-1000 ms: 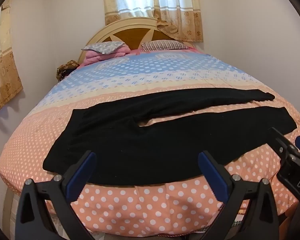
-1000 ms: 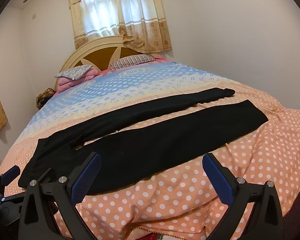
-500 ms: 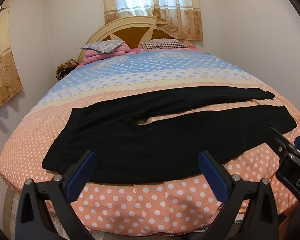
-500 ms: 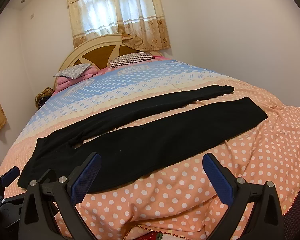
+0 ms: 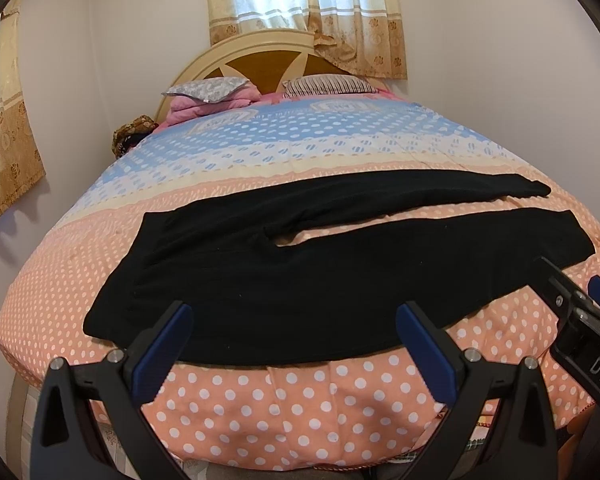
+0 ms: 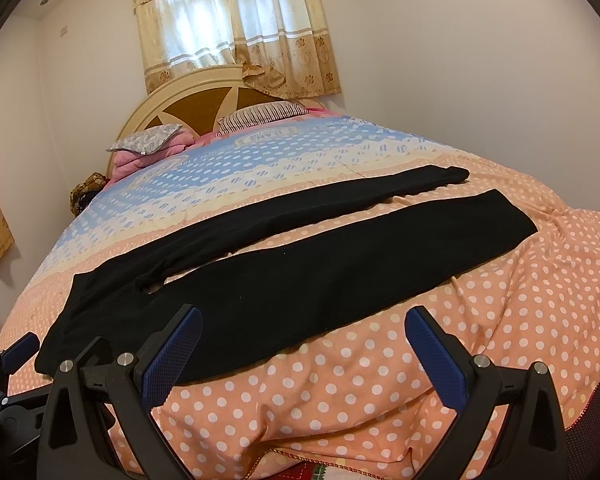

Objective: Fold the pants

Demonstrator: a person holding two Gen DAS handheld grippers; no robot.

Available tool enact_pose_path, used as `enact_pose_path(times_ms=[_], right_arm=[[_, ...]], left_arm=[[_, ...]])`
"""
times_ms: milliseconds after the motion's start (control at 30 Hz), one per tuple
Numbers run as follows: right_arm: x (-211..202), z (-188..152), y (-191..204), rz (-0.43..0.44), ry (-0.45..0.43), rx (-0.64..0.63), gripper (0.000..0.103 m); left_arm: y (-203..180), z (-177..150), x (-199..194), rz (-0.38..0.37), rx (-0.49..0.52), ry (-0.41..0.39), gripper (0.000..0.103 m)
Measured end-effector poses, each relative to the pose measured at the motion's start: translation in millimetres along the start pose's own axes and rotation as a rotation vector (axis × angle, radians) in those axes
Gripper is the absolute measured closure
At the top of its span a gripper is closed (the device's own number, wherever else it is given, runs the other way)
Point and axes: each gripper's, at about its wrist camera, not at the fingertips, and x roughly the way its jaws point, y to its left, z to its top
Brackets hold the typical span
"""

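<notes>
Black pants [image 5: 284,276] lie flat across the foot of the bed, waist at the left, both legs stretched to the right and spread apart. In the right wrist view the same pants [image 6: 300,276] run from lower left to upper right. My left gripper [image 5: 294,320] hangs open over the near edge of the waist and seat, nothing between its blue pads. My right gripper [image 6: 304,326] is open too, over the near leg's lower edge. Neither touches the cloth. The right gripper's side [image 5: 580,312] shows at the left view's right edge.
A polka-dot quilt [image 5: 300,392], orange near and blue farther back, covers the bed [image 6: 500,320]. Pillows [image 5: 208,90] and a pink blanket lie by the curved headboard [image 5: 260,60]. Curtains [image 6: 228,28] hang behind. White walls stand close on both sides.
Both views have shifted slightly; the pants sit a touch lower and closer in frame. Both grippers stay open and the pants have not moved.
</notes>
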Motion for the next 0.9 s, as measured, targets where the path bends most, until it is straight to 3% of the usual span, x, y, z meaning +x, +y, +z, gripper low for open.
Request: enact_pose_path(times_ms=[900], right_arm=[[2.6,-2.6,0.1,-0.001,0.01,0.002,0.001]], left_arm=[[1.2,1.0,2.2,0.004,-0.003,0.006,0.0]])
